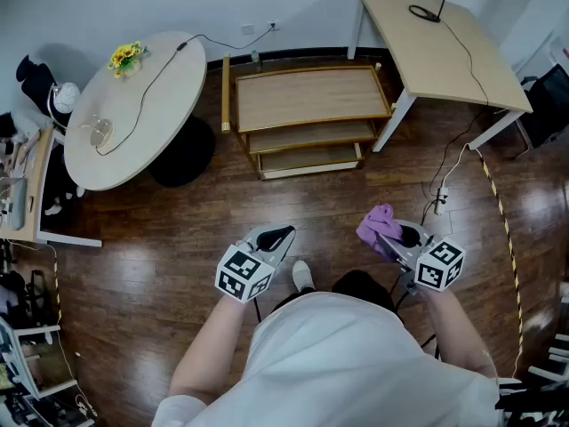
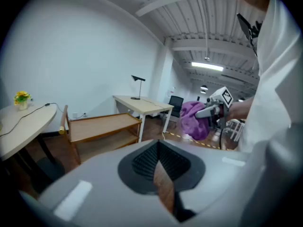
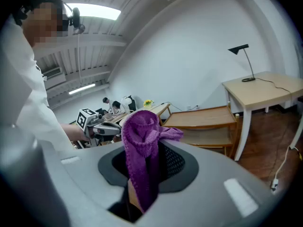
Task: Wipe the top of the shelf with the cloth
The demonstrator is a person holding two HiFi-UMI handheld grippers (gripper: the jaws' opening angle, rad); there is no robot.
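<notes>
The low wooden shelf point(image 1: 307, 96) stands by the far wall, its top bare; it also shows in the left gripper view point(image 2: 102, 122) and the right gripper view point(image 3: 203, 117). My right gripper point(image 1: 391, 237) point(image 3: 147, 160) is shut on a purple cloth point(image 1: 378, 222) point(image 3: 142, 141), which bunches up above the jaws. My left gripper point(image 1: 277, 236) point(image 2: 158, 145) is shut with nothing in it. Both grippers hang over the dark wood floor, close to the person's body and well short of the shelf. The cloth point(image 2: 195, 119) is also seen from the left gripper.
A round table point(image 1: 133, 105) with yellow flowers point(image 1: 126, 56) and a cable stands left of the shelf. A rectangular desk point(image 1: 436, 43) stands to its right. A power strip with cord point(image 1: 440, 198) and striped floor tape point(image 1: 502, 229) lie at the right.
</notes>
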